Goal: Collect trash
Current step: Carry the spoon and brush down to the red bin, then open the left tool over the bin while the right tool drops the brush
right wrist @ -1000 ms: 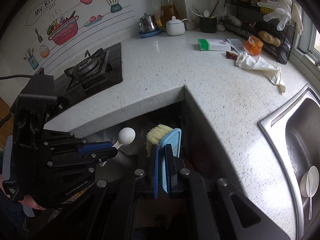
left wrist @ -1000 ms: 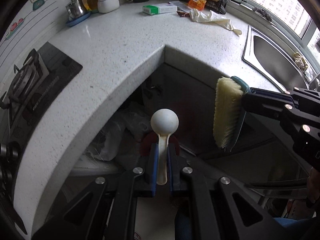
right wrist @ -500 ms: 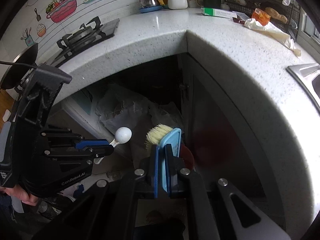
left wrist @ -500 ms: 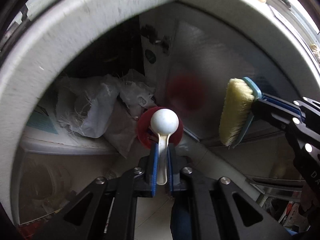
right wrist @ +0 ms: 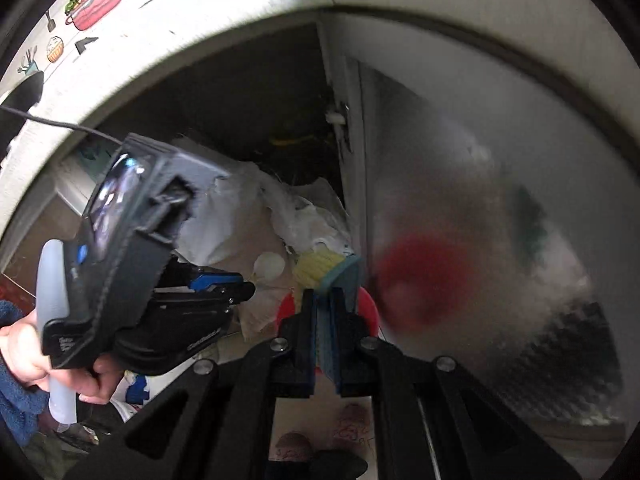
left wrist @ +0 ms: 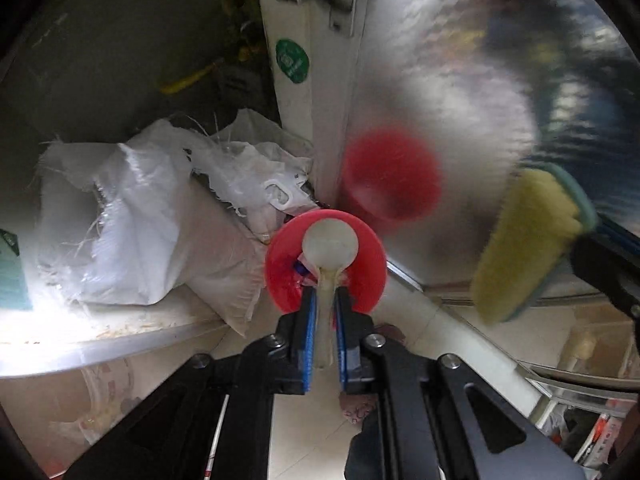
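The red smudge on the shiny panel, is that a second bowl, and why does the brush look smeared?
Left wrist view: the smudge is a hazy reflection of the red bowl in the shiny cabinet door; the brush is motion-blurred, and glare whitens the shelf edge. Right wrist view: the same red reflection, edges bent by the fisheye lens.

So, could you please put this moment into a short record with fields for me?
left claw: shut on the handle of a white dustpan
right claw: shut on a blue-backed brush with pale bristles
beneath the dustpan: red bin, open top
beside the bin, in the open cabinet: white plastic bags
behind the bin: reflective cabinet door, showing a blurred red reflection
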Demonstrator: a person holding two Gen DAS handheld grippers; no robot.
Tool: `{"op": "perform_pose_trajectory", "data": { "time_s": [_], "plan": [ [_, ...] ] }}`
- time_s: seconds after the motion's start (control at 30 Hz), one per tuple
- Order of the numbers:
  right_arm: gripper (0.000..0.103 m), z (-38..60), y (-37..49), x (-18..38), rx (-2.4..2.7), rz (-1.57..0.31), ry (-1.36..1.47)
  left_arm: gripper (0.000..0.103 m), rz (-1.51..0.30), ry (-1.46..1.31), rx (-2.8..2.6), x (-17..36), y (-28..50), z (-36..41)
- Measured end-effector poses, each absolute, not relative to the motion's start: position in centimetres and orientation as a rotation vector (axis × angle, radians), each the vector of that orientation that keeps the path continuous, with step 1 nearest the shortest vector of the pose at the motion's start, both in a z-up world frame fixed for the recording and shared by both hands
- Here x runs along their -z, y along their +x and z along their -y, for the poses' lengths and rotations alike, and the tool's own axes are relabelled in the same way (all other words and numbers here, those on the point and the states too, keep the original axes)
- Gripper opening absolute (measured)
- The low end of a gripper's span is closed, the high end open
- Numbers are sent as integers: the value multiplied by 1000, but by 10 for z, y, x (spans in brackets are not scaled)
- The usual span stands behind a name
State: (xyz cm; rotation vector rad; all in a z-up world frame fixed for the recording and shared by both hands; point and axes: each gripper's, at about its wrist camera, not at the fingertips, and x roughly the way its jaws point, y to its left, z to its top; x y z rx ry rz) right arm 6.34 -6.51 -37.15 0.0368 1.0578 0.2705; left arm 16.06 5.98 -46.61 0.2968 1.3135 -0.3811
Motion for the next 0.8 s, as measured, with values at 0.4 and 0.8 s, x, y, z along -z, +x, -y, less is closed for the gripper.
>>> {"op": "perform_pose_trajectory", "data": {
  "time_s": [0.4, 0.8],
  "plan": [
    [5, 68, 85, 403, -244, -1095, 49, 64, -1292, 321, 395, 499, 182, -43],
    [5, 58, 96, 419, -294, -1119, 19, 76, -1313, 315, 316, 506, 178, -72]
  ]
}}
